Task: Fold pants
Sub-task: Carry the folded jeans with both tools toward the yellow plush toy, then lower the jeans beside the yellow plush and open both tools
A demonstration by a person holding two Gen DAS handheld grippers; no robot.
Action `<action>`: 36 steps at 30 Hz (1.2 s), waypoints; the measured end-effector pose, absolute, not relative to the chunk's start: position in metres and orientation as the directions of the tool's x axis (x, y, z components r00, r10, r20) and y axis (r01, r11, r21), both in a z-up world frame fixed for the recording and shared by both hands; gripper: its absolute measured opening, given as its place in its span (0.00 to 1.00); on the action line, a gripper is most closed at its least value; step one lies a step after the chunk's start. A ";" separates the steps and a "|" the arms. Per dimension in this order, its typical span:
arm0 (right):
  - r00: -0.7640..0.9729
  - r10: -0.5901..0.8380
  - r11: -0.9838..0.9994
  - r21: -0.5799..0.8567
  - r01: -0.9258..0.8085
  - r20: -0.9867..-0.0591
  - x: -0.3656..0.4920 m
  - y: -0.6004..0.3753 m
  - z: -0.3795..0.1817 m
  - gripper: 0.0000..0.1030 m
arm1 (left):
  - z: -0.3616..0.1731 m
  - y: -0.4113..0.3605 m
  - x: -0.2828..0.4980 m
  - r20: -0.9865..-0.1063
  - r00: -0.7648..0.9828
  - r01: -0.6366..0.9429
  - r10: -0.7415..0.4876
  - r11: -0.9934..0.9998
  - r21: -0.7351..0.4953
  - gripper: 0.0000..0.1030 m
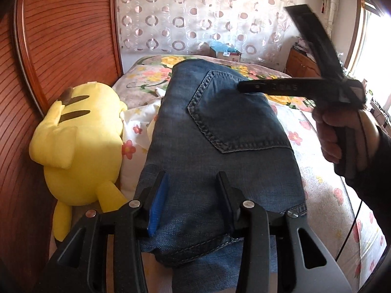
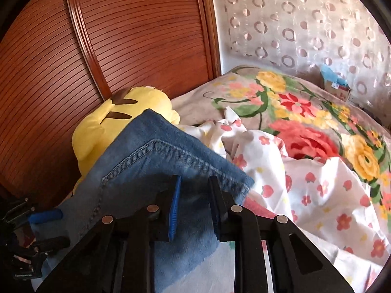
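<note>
While spread on flowered bedding (image 1: pixel 315 171), folded jeans (image 1: pixel 220 131) at centre; left gripper (image 1: pixel 193 193) parted over denim, gripping nothing; right gripper (image 2: pixel 195 202) at 2 o'clock, narrowly parted, empty; yellow plush toy (image 1: pixel 80 141) at 9 o'clock.

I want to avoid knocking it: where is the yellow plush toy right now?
In both views the yellow plush toy lies at the left, against the wooden headboard, right beside the jeans.
</note>
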State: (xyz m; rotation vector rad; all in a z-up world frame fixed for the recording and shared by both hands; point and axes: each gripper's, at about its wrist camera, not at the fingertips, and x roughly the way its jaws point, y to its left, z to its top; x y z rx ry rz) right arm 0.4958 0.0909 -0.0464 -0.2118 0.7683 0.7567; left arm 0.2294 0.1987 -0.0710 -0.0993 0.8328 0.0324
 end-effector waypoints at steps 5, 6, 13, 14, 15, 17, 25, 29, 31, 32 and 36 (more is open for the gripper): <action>0.483 0.563 0.713 0.098 -0.694 -0.670 0.450 0.069 -0.028 0.22 | -0.060 0.193 0.220 -0.724 0.690 -0.067 0.001 0.996 -0.062 0.41; 0.486 0.568 0.712 0.101 -0.695 -0.665 0.443 0.064 -0.026 0.22 | -0.058 0.192 0.218 -0.720 0.693 -0.066 0.002 0.996 -0.061 0.43; 0.513 0.592 0.712 0.105 -0.694 -0.622 0.385 0.026 -0.011 0.22 | -0.042 0.172 0.199 -0.694 0.720 -0.040 -0.008 0.998 -0.053 0.50; 0.517 0.595 0.712 0.104 -0.694 -0.615 0.376 0.020 -0.009 0.22 | -0.039 0.169 0.198 -0.692 0.722 -0.037 -0.009 0.998 -0.051 0.50; 0.524 0.596 0.714 0.102 -0.693 -0.608 0.366 0.014 -0.005 0.22 | -0.036 0.164 0.194 -0.687 0.726 -0.030 -0.010 0.998 -0.046 0.51; 0.540 0.596 0.717 0.091 -0.691 -0.595 0.345 0.003 0.000 0.22 | -0.030 0.156 0.189 -0.679 0.734 -0.018 -0.015 0.999 -0.041 0.51; 0.603 0.575 0.748 0.056 -0.661 -0.553 0.274 -0.040 0.016 0.22 | -0.011 0.120 0.163 -0.644 0.763 0.042 -0.052 0.999 -0.031 0.57; 0.631 0.566 0.764 0.050 -0.643 -0.531 0.243 -0.059 0.023 0.22 | -0.004 0.104 0.152 -0.627 0.776 0.063 -0.067 0.998 -0.028 0.78; 0.644 0.560 0.773 0.049 -0.633 -0.522 0.230 -0.069 0.026 0.22 | 0.002 0.096 0.145 -0.610 0.788 0.079 -0.079 0.997 -0.027 0.79; 0.650 0.556 0.777 0.046 -0.628 -0.517 0.222 -0.074 0.027 0.22 | 0.004 0.093 0.142 -0.606 0.791 0.085 -0.083 0.996 -0.026 0.80; 0.679 0.540 0.798 0.046 -0.601 -0.498 0.194 -0.090 0.031 0.23 | 0.014 0.080 0.129 -0.575 0.815 0.083 -0.073 0.997 -0.009 0.82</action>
